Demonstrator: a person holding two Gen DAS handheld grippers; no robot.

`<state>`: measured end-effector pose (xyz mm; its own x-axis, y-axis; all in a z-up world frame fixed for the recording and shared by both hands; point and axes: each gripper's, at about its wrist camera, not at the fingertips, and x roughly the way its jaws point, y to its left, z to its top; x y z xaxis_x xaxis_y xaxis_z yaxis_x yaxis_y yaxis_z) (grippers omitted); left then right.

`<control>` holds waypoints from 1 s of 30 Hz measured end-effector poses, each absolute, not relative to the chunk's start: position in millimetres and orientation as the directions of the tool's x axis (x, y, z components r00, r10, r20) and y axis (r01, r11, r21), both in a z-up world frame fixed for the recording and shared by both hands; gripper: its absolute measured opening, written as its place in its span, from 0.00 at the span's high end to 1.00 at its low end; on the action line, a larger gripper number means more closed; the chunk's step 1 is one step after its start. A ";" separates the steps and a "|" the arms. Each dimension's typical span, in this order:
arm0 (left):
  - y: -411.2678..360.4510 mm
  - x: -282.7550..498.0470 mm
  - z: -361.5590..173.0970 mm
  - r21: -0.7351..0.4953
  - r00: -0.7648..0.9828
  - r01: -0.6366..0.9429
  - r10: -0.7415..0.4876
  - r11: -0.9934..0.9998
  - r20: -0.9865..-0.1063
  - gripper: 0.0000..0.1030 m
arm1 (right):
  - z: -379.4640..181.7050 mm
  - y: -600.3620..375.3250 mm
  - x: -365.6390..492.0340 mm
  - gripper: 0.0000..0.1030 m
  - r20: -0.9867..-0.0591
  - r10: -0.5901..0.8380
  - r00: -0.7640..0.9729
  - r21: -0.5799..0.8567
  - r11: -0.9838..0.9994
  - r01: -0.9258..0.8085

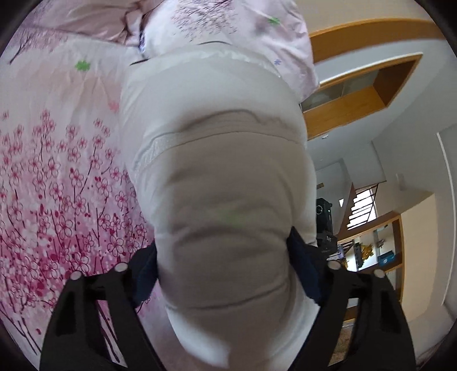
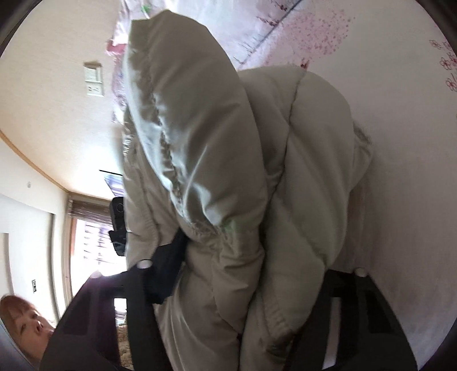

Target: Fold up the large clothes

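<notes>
A pale beige padded jacket (image 1: 217,177) fills the middle of the left wrist view, bunched thick between the two fingers of my left gripper (image 1: 225,256), which is shut on it. In the right wrist view the same jacket (image 2: 228,177) hangs in puffy quilted folds, its hood or collar edge lifted toward the top. My right gripper (image 2: 248,256) is shut on a thick wad of the jacket; its right finger is mostly hidden behind the fabric. The jacket rests partly on a bed.
The bed cover (image 1: 57,177) has a pink cherry-blossom print, with a pink pillow (image 1: 242,25) at the far end. Wooden shelves (image 1: 368,94) and walls lie beyond the bed. A person's face (image 2: 25,322) shows at the lower left of the right wrist view.
</notes>
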<state>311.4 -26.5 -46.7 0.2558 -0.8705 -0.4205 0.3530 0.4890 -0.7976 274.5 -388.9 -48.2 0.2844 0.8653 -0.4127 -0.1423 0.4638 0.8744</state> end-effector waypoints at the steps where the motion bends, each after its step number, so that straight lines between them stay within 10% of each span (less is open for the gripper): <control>1: -26.0 311.3 -45.0 -0.796 0.257 0.359 -0.872 0.487 -0.417 0.25 | -47.7 -389.4 272.6 0.53 -0.402 0.869 0.289 0.879 0.455 -0.145; 10: -12.1 317.3 -41.4 -0.806 0.284 0.354 -0.875 0.475 -0.391 0.31 | -44.0 -383.3 265.1 0.67 -0.293 0.898 0.329 0.908 0.370 -0.199; 30: 139.5 319.1 -18.9 -0.765 0.569 0.253 -0.730 0.593 -0.378 0.33 | -2.1 -241.3 359.0 0.68 -0.384 0.910 0.155 0.847 0.414 -0.335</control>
